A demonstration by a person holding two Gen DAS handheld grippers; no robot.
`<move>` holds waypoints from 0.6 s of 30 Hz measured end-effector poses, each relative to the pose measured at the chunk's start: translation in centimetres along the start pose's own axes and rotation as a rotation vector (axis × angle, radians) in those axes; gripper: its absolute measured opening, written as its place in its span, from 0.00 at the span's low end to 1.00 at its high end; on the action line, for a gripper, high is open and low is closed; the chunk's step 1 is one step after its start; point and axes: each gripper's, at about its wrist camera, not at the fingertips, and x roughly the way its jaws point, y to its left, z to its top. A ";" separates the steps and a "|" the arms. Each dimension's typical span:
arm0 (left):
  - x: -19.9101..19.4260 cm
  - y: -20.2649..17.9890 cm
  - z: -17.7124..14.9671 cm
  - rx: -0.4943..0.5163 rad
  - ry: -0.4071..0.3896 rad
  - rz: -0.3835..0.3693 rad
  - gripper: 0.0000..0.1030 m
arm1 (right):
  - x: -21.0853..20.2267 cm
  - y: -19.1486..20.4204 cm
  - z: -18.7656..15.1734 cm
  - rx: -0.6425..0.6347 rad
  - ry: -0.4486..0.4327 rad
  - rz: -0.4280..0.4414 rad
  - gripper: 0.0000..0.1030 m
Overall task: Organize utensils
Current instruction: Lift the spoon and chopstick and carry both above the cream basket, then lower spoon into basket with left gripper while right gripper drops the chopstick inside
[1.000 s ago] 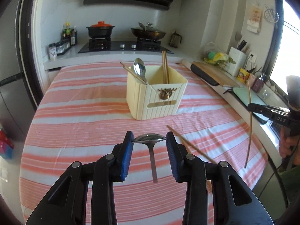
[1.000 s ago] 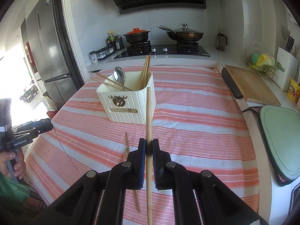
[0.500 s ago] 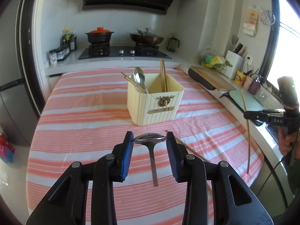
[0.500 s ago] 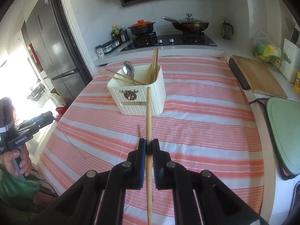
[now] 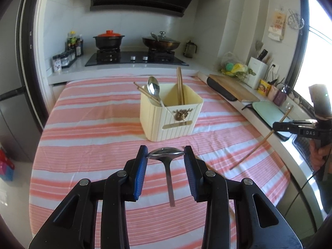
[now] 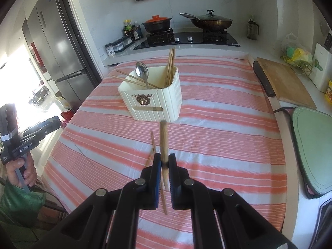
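Striped tablecloth [image 5: 93, 124], cream caddy [image 5: 170, 120] at centre, left gripper [image 5: 166, 155] clamping spoon [image 5: 166, 152] before caddy, right gripper [image 6: 164, 161] pinching chopstick [image 6: 163, 143] before caddy.

Right tongs [image 6: 164, 164] clamped on a chopstick [image 6: 163, 143], pointing at the cream utensil holder [image 6: 152, 97] on the striped desk [image 6: 217, 128].

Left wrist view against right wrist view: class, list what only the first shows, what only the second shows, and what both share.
Only the left wrist view: the spoon clamped by its bowl in the left tool, and the window.

Only the right wrist view: the fridge, and the loose chopstick on the cloth.

Both: the utensil box, the striped cloth, the stove, the cutting board, and the right tool shut on a chopstick.
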 end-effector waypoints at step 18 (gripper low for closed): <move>3.1 -0.2 18.4 -0.001 -0.134 -0.024 0.35 | -0.5 2.1 18.0 -0.069 -0.315 -0.012 0.07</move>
